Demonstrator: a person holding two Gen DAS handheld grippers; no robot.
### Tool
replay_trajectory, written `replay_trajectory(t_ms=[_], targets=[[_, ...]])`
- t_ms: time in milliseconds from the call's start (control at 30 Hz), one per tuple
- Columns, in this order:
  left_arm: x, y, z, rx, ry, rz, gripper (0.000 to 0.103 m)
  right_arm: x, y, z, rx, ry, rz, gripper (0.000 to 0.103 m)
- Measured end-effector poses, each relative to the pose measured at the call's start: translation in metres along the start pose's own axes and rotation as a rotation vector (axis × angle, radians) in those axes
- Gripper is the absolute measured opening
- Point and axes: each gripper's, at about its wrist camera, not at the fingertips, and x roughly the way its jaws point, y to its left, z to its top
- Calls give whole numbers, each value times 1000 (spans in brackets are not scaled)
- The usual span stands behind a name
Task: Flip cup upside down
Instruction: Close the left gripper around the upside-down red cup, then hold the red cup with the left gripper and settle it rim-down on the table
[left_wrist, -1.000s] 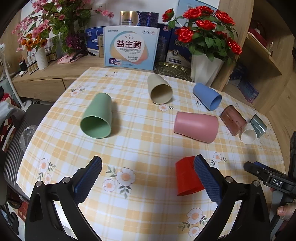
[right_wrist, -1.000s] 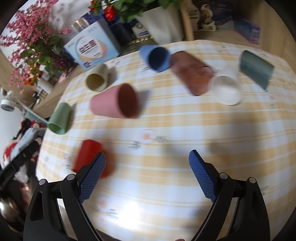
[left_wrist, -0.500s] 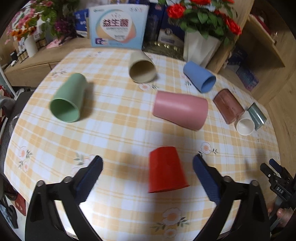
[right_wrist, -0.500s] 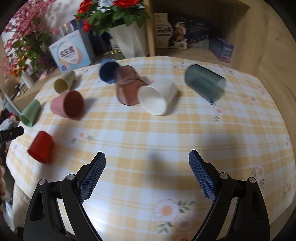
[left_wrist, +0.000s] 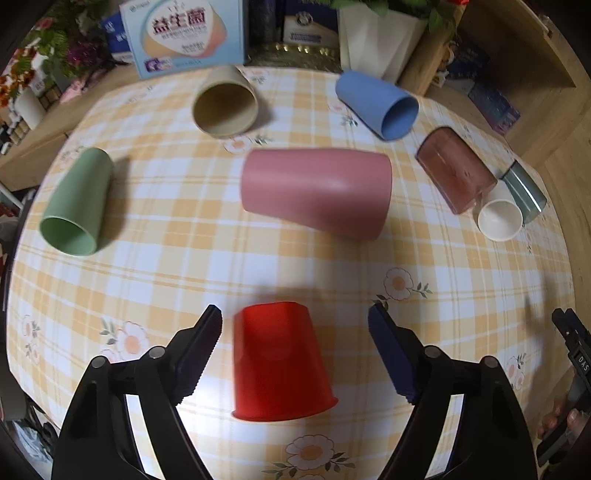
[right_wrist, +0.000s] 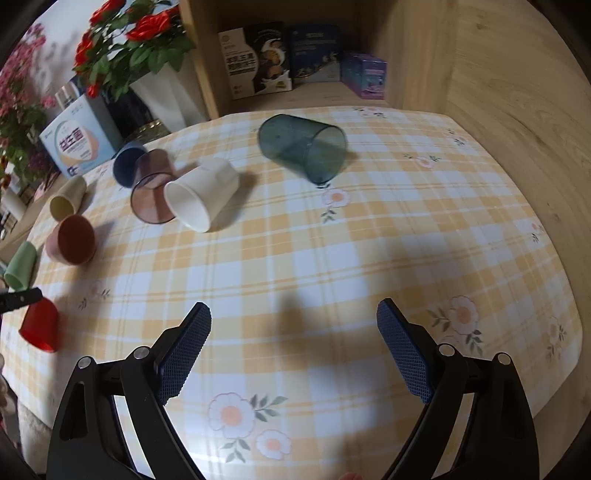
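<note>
A red cup (left_wrist: 280, 362) stands upside down on the checked tablecloth, between the open fingers of my left gripper (left_wrist: 295, 350), which do not touch it. It also shows at the far left in the right wrist view (right_wrist: 38, 328). Several cups lie on their sides: pink (left_wrist: 317, 192), green (left_wrist: 75, 203), beige (left_wrist: 225, 103), blue (left_wrist: 376, 103), brown translucent (left_wrist: 454, 173), white (right_wrist: 203, 192) and teal translucent (right_wrist: 303, 151). My right gripper (right_wrist: 293, 350) is open and empty above bare cloth near the table's front.
The round table (right_wrist: 369, 258) has a yellow checked cloth with flowers. A white vase of red roses (right_wrist: 147, 74), a boxed product (left_wrist: 184, 33) and wooden shelves with boxes (right_wrist: 295, 70) stand behind it. A wooden wall (right_wrist: 517, 110) is at the right.
My left gripper has moved in so the red cup now sits between its fingers. My right gripper has swung right, away from the red cup, toward the white and teal cups.
</note>
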Motion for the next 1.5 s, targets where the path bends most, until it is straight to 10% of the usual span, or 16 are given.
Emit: replay_trajectory(t_ms=[633,1500], targets=[[38,45,17,-214,184,-154,52,-3,2,-3,3,3,-4,88],[41,38,22,-81,238,-143,47,-4,-2,-3,24,-2,-11,88]])
